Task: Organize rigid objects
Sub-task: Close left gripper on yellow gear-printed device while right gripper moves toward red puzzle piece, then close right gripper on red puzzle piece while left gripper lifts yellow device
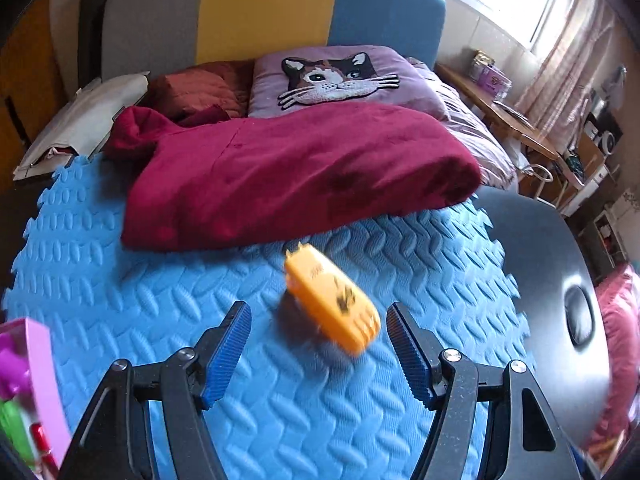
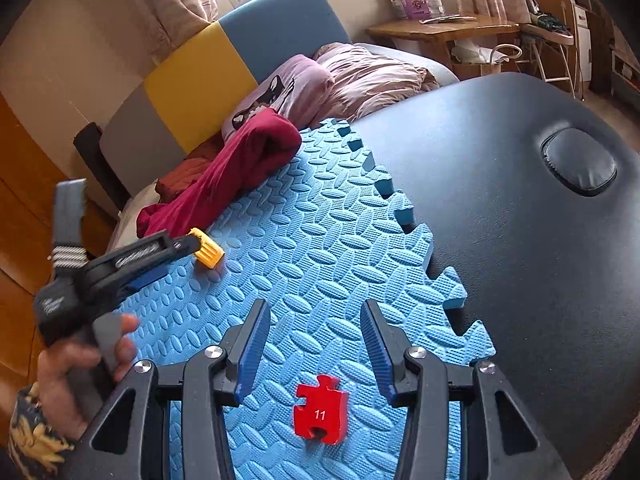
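A yellow-orange toy block (image 1: 332, 300) lies blurred on the blue foam mat (image 1: 120, 300). It sits just ahead of my left gripper (image 1: 318, 316), between the lines of its blue pads (image 1: 230, 344), which stand open and do not touch it. From the right wrist view the left gripper (image 2: 188, 242) reaches the block (image 2: 208, 254) from the left, held by a hand (image 2: 80, 356). My right gripper (image 2: 316, 314) is open over the mat (image 2: 320, 240). A red puzzle piece marked 11 (image 2: 320, 414) lies flat between its fingers near their base, untouched.
A crimson blanket (image 1: 288, 172) lies bunched at the mat's far edge, with a cat pillow (image 1: 340, 76) behind it. A black padded table (image 2: 520, 220) with an oval hole extends right of the mat. A pink box (image 1: 40, 380) holding toys sits at the lower left.
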`<state>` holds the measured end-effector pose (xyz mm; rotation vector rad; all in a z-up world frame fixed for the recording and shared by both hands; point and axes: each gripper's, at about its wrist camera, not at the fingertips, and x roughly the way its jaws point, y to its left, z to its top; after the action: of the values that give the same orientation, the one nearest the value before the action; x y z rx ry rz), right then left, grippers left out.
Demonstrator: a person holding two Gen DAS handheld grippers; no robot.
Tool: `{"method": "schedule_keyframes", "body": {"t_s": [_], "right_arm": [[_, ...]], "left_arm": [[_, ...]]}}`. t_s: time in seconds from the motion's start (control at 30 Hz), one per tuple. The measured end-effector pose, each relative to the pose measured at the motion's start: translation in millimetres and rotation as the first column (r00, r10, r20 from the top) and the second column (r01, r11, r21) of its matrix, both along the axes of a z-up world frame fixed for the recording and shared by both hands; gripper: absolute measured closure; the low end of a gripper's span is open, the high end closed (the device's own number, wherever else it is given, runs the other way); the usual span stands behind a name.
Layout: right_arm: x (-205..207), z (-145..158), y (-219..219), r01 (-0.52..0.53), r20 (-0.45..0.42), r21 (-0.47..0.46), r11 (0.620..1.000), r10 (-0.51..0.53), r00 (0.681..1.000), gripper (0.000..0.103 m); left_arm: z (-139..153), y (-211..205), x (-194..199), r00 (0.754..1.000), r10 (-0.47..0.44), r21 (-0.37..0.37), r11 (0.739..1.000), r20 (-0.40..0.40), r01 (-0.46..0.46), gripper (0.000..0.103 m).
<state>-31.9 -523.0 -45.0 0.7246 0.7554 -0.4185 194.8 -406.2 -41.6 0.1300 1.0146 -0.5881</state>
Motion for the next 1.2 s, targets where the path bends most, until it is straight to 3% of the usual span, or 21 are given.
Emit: {"method": "schedule_keyframes", "body": {"t_s": [0.13,0.23,0.3,0.73,0.97,1.2], "right_arm": [[0,-1,-1,0.0,0.007,0.016,1.0,0.0,1.0,0.056],[-1,-1,-2,0.005,0.01,0.019,1.0,-0.005,1.0,0.056],[-2,0,-3,0.009,0.014,0.019,1.0,-0.009,1.0,0.056],[-7,-9,-14,0.043,-0.003,0.083,0.996,-0.043,0.999,0.056],[5,-24,-4,-0.026,-0.079,0.132,0.991,0.037,0.996,0.056],[15,-32,13,-0.104,-0.173,0.091,0.99,0.119,0.978,0.056]], "left_arm": [[-9,-17,10,1.0,-0.005,0.03,1.0,-0.004,0.005,0.034],[-23,-22,15,0.999,-0.01,0.064,0.998,-0.033,0.012,0.062],[-22,-18,11,1.0,-0.025,0.08,0.996,0.01,0.024,0.077],[-22,42,-60,0.996,-0.081,0.119,0.99,0.047,0.074,0.077],[-21,77,-120,0.991,-0.112,0.12,0.988,0.078,0.103,0.077],[-24,107,-157,0.989,-0.113,0.101,0.989,0.096,0.103,0.077]]}}
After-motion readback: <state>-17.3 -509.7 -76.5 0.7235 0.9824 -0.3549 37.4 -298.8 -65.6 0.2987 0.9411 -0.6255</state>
